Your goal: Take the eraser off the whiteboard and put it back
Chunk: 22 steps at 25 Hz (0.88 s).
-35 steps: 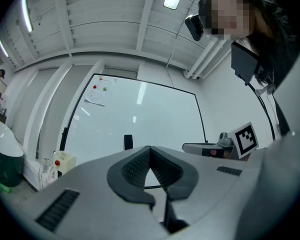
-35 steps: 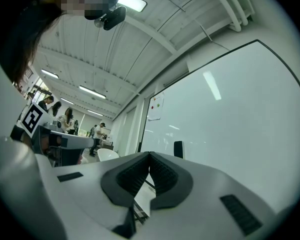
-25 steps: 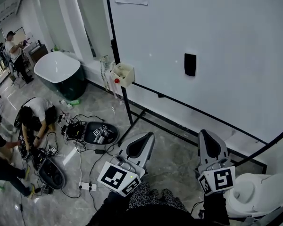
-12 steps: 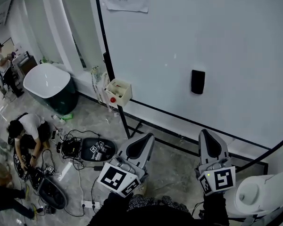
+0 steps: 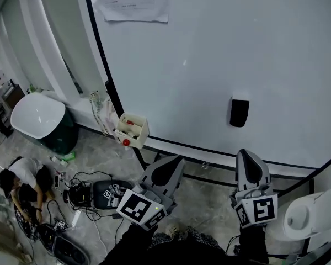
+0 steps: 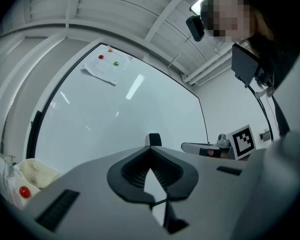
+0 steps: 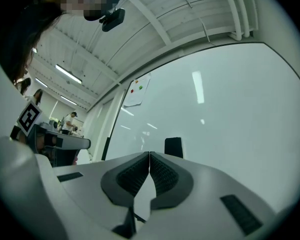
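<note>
The black eraser [image 5: 239, 112] sticks on the whiteboard [image 5: 209, 48], in its lower right part, and no gripper touches it. Both grippers are nearer than the board and apart from it. The left gripper [image 5: 172, 163] has its fingers together, with nothing between them. The right gripper [image 5: 247, 158], which is below the eraser in the head view, also has its fingers pressed together and empty. A paper sheet [image 5: 133, 1] hangs at the board's upper left. A small cream box [image 5: 131, 130] is fixed at the board's lower left corner.

Smooth, glossy whiteboard [image 5: 237, 48] gleams ahead of the matt grey plastic left gripper [image 6: 150, 149] and right gripper [image 7: 149, 154]; polished stone-look floor [image 5: 207, 195] lies below them.
</note>
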Tool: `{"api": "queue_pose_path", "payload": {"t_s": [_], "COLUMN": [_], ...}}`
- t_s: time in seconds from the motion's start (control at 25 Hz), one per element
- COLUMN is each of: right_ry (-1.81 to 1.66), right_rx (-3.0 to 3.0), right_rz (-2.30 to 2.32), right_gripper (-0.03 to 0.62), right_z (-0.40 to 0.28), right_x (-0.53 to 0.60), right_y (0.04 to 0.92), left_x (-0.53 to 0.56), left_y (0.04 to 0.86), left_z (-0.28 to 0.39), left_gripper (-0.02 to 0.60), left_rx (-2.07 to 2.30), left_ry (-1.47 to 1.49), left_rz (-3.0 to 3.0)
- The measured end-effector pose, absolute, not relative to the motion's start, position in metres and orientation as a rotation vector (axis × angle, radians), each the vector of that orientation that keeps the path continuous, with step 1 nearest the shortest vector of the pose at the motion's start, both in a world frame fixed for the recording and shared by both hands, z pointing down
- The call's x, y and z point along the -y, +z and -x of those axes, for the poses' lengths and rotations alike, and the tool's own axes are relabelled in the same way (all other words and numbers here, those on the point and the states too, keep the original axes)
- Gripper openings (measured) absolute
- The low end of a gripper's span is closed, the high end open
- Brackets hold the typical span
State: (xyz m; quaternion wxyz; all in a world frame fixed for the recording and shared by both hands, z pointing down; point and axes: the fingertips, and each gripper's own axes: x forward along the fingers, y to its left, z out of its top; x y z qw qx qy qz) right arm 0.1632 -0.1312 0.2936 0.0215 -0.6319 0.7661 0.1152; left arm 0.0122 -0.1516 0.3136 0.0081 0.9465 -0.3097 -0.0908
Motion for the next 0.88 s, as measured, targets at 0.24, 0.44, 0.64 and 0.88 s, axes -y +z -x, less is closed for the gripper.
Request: {"api": "queue_pose_path", "payload": {"t_s": [0.24,0.44,0.64,0.88], "right_ry": [0.364,0.363,0.365,0.350], "right_rx": [-2.292,-2.277,-2.303,-2.314], "right_rz": [2.044,2.073,2.057,2.036], "right_gripper": [0.008,0.008,0.008,0.008], "right_z": [-0.158,-0.156,-0.157,-0.172], "right_x": [0.151,0.158,0.159,0.157], "right_y": [0.291,0.292,0.291,0.292], "left_x": [0.175,0.187,0.191,0.189], "left_y": [0.314,0.318,0.318,0.316], "left_z": [-0.009,-0.009,-0.014,-0.024], "left_gripper": [0.005,0.005,0.005,0.005], "left_rx": [0.848,0.811,0.822,0.865], "left_ry": [-0.251,-0.246,-0.256,-0.253], "left_rz": [-3.004,-3.003,-2.995,-2.987]}}
